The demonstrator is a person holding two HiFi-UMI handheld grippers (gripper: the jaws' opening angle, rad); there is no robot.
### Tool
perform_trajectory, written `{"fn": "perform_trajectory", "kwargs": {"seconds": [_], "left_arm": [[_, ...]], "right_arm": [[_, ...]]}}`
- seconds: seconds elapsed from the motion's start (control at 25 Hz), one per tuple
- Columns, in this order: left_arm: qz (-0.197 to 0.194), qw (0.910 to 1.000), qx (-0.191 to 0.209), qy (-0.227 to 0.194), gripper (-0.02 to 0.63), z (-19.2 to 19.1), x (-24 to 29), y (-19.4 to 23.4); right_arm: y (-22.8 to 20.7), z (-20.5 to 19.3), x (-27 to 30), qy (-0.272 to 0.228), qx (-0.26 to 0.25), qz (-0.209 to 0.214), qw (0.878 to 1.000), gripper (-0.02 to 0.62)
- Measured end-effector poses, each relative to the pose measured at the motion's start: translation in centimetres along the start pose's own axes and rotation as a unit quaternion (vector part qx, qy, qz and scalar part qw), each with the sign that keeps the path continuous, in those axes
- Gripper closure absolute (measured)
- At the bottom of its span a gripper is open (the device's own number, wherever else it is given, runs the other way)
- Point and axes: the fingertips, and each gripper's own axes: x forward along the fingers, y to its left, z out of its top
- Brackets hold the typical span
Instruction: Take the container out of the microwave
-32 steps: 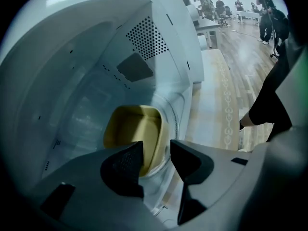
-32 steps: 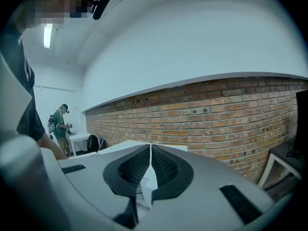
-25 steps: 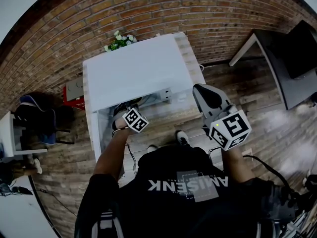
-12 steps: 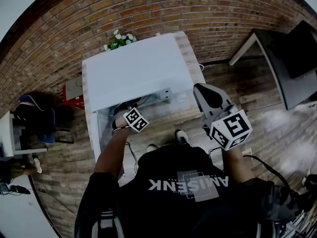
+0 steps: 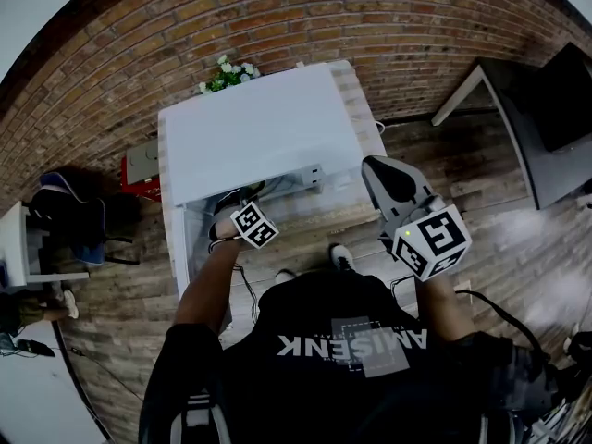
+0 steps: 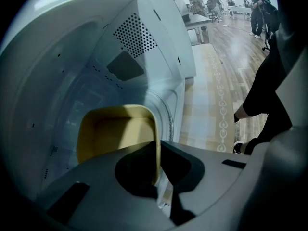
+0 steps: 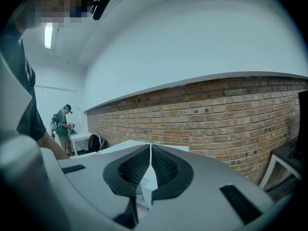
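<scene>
Grasp step: left gripper (image 6: 156,177) jaws were closing on container (image 6: 115,129) wall inside microwave (image 6: 72,57). Right gripper (image 7: 150,172) was pressed together, empty. Next move likely called for level pull-out.

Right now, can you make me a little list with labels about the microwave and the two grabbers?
Microwave: white microwave, in front of a brick wall
Inside it: yellow container, looks empty
Left gripper: reaching into the microwave, jaws closing on the container's side wall, which is between them
Right gripper: held up outside the microwave, jaws together, holding nothing
Job so far: container not out yet
</scene>
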Motion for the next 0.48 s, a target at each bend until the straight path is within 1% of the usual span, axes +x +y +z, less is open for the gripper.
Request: {"fn": "perform_trajectory", "kwargs": {"seconds": [0.2,0.32,0.48], "left_arm": [[0.013,0.9999,0.000,-0.010,0.588,0.3,-1.6,0.6],[0.000,0.9996,-0.013,-0.025,0.589,0.7,-2.7,0.3],[0.008,0.9999,-0.013,-0.009,0.589,-0.1,-3.2,0.2]], "right_arm": [[0.4,0.2,0.1,-0.003,-0.003,0.012,1.000,0.552],[0.9,0.6,0.4,-0.002,-0.006,0.021,1.000,0.552],[1.4,0.9,0.7,-0.005,-0.009,0.032,0.999,0.552]]}}
